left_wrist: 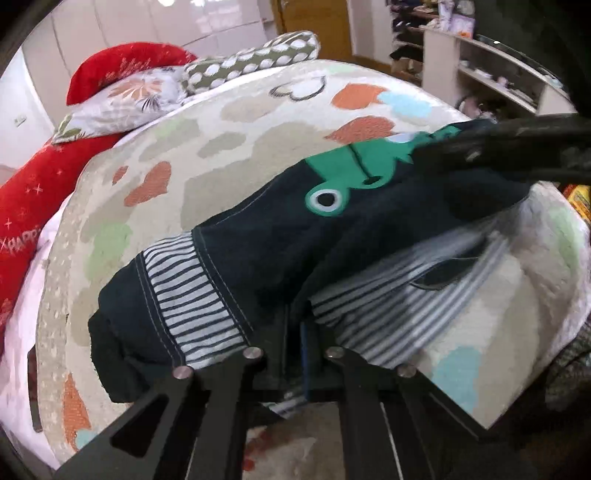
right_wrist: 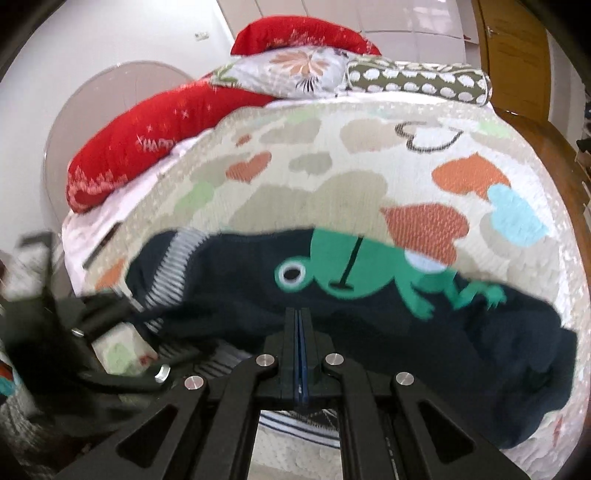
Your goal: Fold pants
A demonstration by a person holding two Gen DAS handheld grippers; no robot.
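Note:
Small dark navy pants [left_wrist: 266, 251] with a green frog print and grey striped cuffs lie on a bed cover [left_wrist: 229, 147] patterned with hearts. My left gripper [left_wrist: 295, 332] is shut on the pants' near edge by the striped cuff, lifting the cloth. My right gripper [right_wrist: 299, 314] is shut on the pants [right_wrist: 369, 325] at their near edge below the frog. The right gripper also shows as a dark blurred bar in the left wrist view [left_wrist: 509, 147]. The left gripper shows at the left of the right wrist view [right_wrist: 122, 321].
Red cushions [right_wrist: 155, 125], a floral pillow [right_wrist: 295, 70] and a spotted bolster [right_wrist: 417, 81] lie at the bed's far end. White shelves [left_wrist: 487, 70] and a wooden door [left_wrist: 317, 18] stand beyond the bed.

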